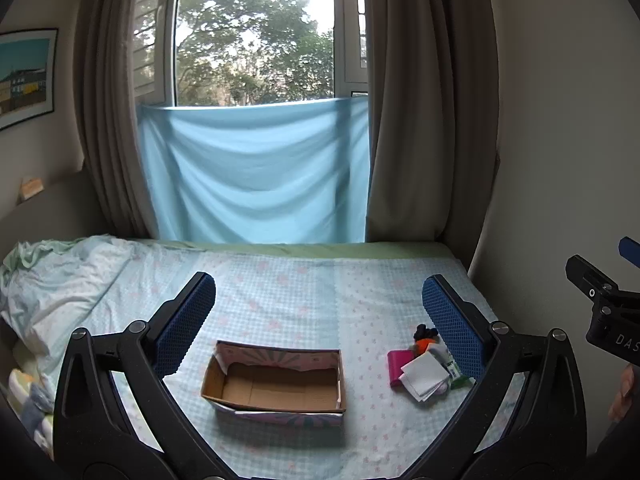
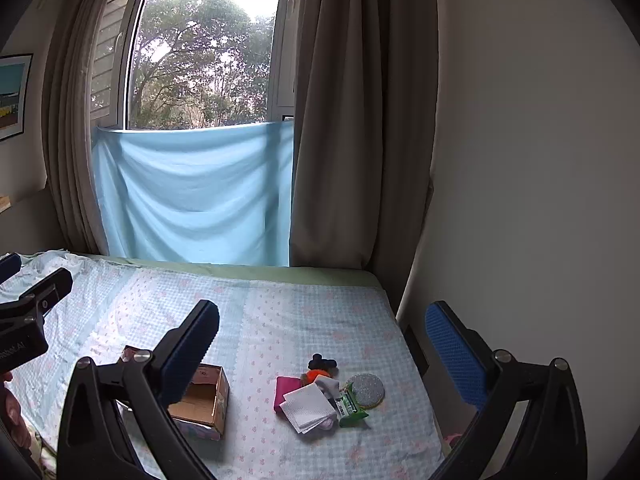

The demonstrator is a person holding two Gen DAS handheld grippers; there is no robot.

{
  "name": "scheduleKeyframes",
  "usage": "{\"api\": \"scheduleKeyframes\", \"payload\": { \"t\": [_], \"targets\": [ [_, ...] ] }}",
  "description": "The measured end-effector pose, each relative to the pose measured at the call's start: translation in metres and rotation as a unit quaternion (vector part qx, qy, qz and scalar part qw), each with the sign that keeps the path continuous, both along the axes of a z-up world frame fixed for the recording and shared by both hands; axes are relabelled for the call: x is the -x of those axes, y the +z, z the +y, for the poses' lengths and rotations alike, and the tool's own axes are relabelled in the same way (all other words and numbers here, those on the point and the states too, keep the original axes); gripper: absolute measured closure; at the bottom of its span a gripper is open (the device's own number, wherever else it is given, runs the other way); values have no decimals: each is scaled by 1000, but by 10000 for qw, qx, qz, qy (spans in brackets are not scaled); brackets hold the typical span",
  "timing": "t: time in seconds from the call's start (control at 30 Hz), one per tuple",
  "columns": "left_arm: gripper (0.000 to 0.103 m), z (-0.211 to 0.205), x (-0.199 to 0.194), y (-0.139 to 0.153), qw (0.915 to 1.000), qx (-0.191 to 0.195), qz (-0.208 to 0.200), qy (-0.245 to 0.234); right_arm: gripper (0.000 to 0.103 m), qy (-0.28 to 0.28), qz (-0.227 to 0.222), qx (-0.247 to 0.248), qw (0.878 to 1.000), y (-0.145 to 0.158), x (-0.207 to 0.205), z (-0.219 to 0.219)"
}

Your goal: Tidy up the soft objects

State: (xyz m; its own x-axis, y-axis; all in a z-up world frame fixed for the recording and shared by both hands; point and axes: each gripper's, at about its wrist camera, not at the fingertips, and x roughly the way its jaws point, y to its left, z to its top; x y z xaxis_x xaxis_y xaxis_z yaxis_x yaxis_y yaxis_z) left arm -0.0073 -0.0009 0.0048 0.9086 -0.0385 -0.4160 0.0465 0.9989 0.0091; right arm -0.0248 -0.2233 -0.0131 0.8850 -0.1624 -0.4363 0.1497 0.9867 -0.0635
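An open, empty cardboard box (image 1: 276, 388) sits on the bed; it also shows in the right wrist view (image 2: 204, 400). Right of it lies a small pile: a folded white cloth (image 2: 308, 406), a pink item (image 2: 286, 390), an orange and black toy (image 2: 320, 368), a green packet (image 2: 352, 404) and a grey round pad (image 2: 366, 390). The pile shows in the left wrist view too (image 1: 422, 368). My left gripper (image 1: 318, 308) is open and empty above the box. My right gripper (image 2: 322, 334) is open and empty above the pile.
The bed (image 2: 280, 320) has a light blue patterned sheet. A crumpled blanket (image 1: 60, 280) lies at its left. A blue cloth (image 1: 256, 172) hangs over the window between brown curtains. A wall (image 2: 520, 160) borders the bed on the right.
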Motion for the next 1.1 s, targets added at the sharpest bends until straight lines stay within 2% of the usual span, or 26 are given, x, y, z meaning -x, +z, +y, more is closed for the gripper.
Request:
{"api": "scheduleKeyframes", "payload": {
  "t": [1.1],
  "targets": [
    [0, 3, 3, 4, 9999, 99, -40, 51, 0, 51, -63, -10, 10000, -3, 3, 3]
  ]
}}
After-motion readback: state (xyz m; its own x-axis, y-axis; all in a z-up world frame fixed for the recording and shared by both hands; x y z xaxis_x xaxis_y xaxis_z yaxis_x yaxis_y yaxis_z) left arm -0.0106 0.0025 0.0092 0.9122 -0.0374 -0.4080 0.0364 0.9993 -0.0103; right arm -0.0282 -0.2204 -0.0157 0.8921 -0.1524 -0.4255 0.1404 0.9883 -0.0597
